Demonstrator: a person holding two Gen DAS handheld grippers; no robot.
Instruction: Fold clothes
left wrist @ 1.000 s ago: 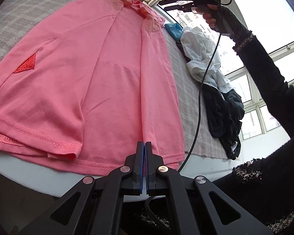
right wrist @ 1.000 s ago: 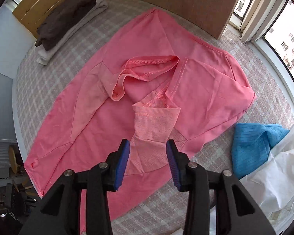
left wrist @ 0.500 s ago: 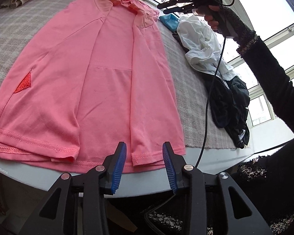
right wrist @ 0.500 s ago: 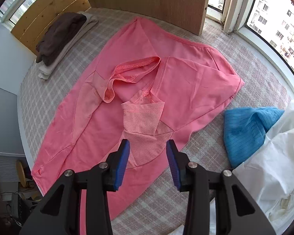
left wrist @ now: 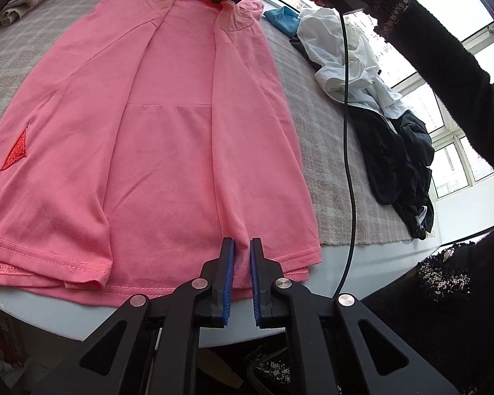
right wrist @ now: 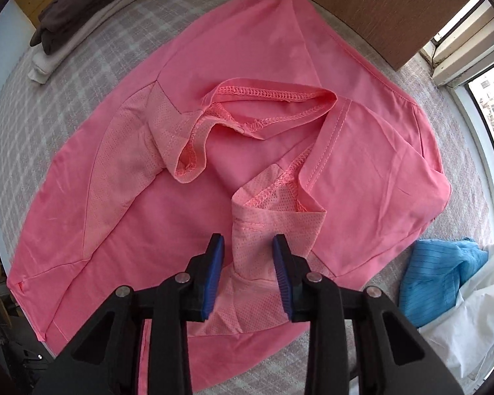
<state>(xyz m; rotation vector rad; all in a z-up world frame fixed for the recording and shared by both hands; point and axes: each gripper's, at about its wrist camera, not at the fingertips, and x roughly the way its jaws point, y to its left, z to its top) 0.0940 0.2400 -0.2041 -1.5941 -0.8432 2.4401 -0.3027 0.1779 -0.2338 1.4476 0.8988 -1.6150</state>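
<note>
One pink shirt (left wrist: 168, 125); left tool (left wrist: 242, 250) narrowly open at hem, right tool (right wrist: 248, 250) wide, both empty.

Opposite close views over one shared pink shirt (left wrist: 168, 125).

A pink T-shirt (left wrist: 168, 125) lies spread flat on the grey checked tabletop (left wrist: 329, 151), filling the left and centre of the left wrist frame, its stitched hem at the bottom edge and its neck end at the top centre. Both long sides are folded inward over the middle, leaving 2 lengthwise creases, and a red triangular patch (left wrist: 16, 151) sits at the left edge. In the right wrist frame the rumpled neckline (right wrist: 266, 93) sits upper centre, with a paler perforated mesh shoulder panel (right wrist: 276, 223) folded over at centre.
</note>
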